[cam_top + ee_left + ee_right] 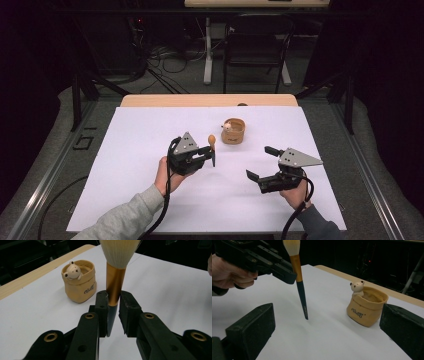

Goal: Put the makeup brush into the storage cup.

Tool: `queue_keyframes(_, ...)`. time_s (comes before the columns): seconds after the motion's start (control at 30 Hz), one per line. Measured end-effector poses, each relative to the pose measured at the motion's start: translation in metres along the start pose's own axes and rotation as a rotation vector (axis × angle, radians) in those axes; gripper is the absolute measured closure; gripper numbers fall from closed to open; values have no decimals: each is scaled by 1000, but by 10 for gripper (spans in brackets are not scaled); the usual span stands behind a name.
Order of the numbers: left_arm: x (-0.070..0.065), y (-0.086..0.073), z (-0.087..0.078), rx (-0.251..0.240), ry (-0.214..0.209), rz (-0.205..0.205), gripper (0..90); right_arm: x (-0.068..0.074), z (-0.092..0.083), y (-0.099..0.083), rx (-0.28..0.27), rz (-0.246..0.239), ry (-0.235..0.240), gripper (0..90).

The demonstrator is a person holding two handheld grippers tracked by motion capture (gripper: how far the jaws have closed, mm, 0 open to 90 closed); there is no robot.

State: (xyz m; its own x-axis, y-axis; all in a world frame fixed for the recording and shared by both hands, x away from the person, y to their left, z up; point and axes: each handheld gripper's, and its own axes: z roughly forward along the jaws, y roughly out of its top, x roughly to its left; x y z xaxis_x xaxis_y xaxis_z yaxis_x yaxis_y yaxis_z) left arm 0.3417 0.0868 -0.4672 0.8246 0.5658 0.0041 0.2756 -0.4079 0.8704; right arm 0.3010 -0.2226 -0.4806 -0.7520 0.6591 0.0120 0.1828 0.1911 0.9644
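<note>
Two black jaws of the left tool point(113, 303) rise closest in the left gripper view, clenched on the gold ferrule of the one makeup brush point(113, 287). Its cream bristles fan out above the jaws and its dark handle tapers down between them.

One brush, one small tan pouch point(233, 132) and two tools make up the count on the white worktop point(135, 145). The pouch stands upright with a little bear figure point(72, 270) peeking over its rim.

Taking the pouch as landmark, in the high view the brush is near it on the left, held by the left tool point(212, 152), and the right tool point(262, 162) sits to the lower right, well apart from it. The right tool's jaws are spread wide with nothing between them.

From above, the brush point(212, 149) looks like a short stub with a rounded tip. The right gripper view gives it full length: the brush point(299, 285) stands nearly upright, bristles up, its pointed handle end close to the worktop, though I cannot tell whether it touches. That view also shows the person's hand point(230, 272) around the left tool, and dark script on the pouch point(365, 306), with the bear point(357, 287) at the rim's left side.
</note>
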Motion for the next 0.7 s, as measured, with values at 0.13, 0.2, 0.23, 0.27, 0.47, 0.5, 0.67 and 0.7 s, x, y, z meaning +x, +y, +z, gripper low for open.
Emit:
queue_keyframes(0.13, -2, 0, 1, -2, -7, 2, 778, 1, 8, 7, 0, -3, 18, 0)
queue_keyframes(0.2, -2, 0, 2, -5, -10, 0, 778, 2, 14, 11, -5, -6, 30, 0)
queue_keyframes(0.23, -3, 0, 2, -5, -11, 1, 778, 2, 16, 12, -5, -6, 33, 0)
queue_keyframes(0.27, -4, 0, 3, -3, -11, 5, 778, 2, 18, 14, -3, -6, 35, 0)
queue_keyframes(0.47, -5, 1, 6, 3, -20, 9, 778, 6, 34, 23, -13, -16, 44, 47)
queue_keyframes(0.5, -6, 1, 6, 4, -21, 11, 778, 7, 36, 24, -12, -18, 46, 65)
queue_keyframes(0.67, -8, 2, 8, 8, -29, 14, 778, 12, 46, 29, -23, -35, 56, 156)
queue_keyframes(0.7, -8, 2, 9, 8, -30, 16, 779, 13, 47, 31, -27, -39, 59, 188)
